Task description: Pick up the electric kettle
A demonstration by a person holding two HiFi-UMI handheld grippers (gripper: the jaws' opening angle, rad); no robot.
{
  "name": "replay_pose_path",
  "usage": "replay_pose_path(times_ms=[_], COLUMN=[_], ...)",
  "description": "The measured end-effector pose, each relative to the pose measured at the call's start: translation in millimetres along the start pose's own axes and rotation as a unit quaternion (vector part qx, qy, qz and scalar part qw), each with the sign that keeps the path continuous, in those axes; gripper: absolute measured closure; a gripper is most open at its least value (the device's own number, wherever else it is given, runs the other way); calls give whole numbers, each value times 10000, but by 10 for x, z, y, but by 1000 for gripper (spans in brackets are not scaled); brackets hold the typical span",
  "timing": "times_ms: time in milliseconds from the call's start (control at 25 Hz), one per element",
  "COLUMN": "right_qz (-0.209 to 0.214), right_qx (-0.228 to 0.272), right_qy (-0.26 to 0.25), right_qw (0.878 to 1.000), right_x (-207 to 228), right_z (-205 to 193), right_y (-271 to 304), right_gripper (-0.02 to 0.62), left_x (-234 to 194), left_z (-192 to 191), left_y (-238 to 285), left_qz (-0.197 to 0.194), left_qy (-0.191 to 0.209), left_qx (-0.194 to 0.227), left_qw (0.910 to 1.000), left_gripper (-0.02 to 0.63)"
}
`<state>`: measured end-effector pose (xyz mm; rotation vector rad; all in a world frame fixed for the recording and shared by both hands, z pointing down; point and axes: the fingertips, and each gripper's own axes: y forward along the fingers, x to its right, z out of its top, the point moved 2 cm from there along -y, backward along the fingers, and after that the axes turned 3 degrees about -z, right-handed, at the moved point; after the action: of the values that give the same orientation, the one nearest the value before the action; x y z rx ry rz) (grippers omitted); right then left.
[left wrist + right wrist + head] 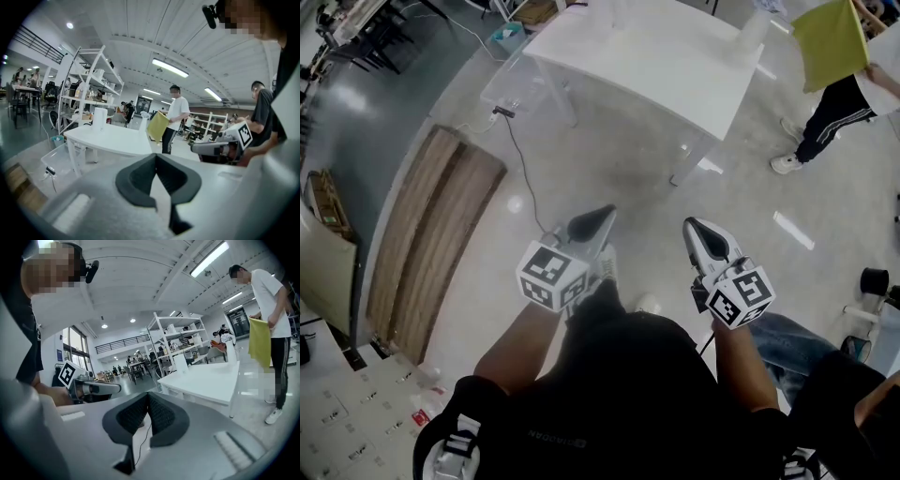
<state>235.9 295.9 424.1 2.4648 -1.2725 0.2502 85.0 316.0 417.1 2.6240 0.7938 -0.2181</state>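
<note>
Jaws (head view): left gripper [602, 220] and right gripper [694, 228] are both closed tip to tip, holding nothing, and point toward the white table [656, 75].
Floor (head view): wooden boards [431, 234] lie at the left, well apart from the table.
Left gripper view: pads meet with nothing between them; a white cylinder [99, 118] stands upright on the table, too small to identify.
Right gripper view: pads meet, empty; a person [269, 301] holding a yellow cloth [259, 341] stands beside the table.
Electric kettle: not made out in any view; possibly on the table.
Handling (judged): rigid, smooth-walled and heavier if filled; probably best taken by its handle and kept upright.
</note>
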Motion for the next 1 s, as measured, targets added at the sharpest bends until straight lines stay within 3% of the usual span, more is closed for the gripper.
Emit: replay_pose_path(times_ms=[440,1000], right_qz=[-136,-285], right_qx=[86,137], right_qy=[-136,-352], right_qw=[9998,9989], right_x=[-95,-331], right_z=[377,461], right_y=[591,1180], right_gripper=[591,591], left_x=[-549,-1163], left_z=[425,538], left_y=[38,-105], left_qz=[-200,-436], left_qy=[210,343], left_qx=[143,180], left_qw=[9995,9983], left_gripper=[606,606])
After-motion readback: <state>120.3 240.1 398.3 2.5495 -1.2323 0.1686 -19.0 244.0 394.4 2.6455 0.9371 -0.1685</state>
